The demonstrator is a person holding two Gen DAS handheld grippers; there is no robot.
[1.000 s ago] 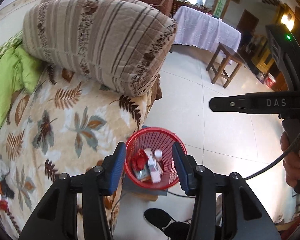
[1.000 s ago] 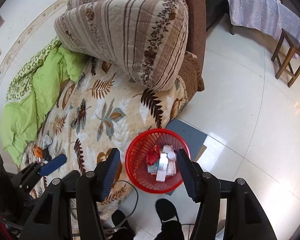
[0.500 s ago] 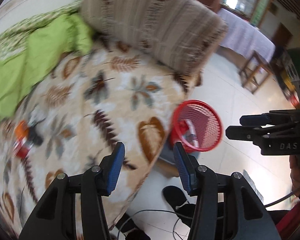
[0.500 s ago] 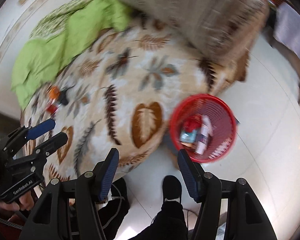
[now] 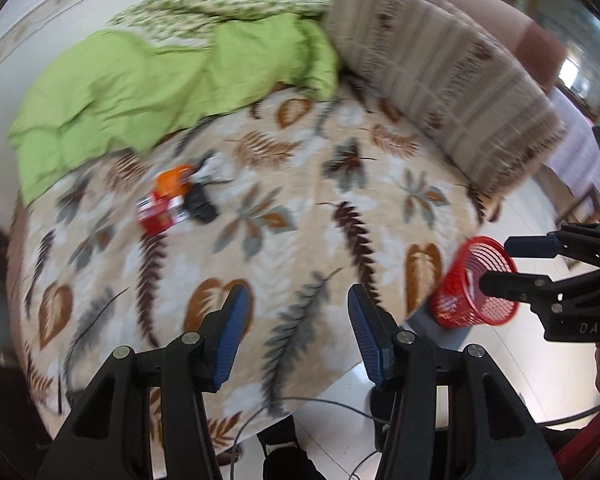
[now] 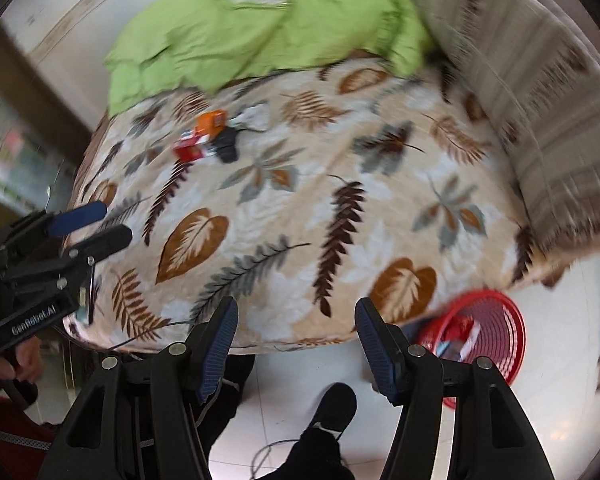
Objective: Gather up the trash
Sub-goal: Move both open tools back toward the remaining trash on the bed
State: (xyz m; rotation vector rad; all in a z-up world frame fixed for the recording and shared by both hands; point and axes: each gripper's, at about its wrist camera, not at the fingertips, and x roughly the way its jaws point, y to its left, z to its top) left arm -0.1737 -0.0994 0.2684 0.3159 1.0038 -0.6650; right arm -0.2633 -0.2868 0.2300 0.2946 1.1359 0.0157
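- Hanging over the near edge of the bed, the left gripper [image 5: 294, 332] has its blue-padded jaws standing partly apart with nothing between them; only the leaf-print blanket [image 5: 260, 264] shows through the gap.
- The right gripper [image 6: 296, 344] is the same: jaws partly apart, empty, above the blanket's edge and the white tiled floor [image 6: 284, 400].
- Below the grippers a black shoe [image 6: 334, 404] of the person stands on the floor, with a thin cable trailing beside it.
- A red mesh basket [image 6: 496, 340] stands on the floor just beside the bed's near corner, to the right of the right gripper; white and red scraps lie inside it. In the left wrist view the same basket [image 5: 460, 312] sits partly behind the right gripper's fingers.
- At the left edge of the right wrist view, the left gripper appears from the side, held in a hand [image 6: 4, 364].
- Further up the blanket, well apart from both grippers and from the basket, lies a small cluster of trash [image 5: 176, 200]: an orange packet, a red and white packet touching it, a black item just beside them, and something pale behind. Blur hides finer detail.
- Beyond the trash a crumpled green quilt [image 5: 148, 84] lies along the far side of the bed.
- To the right, a striped brown pillow [image 5: 444, 80] lies at the head end.
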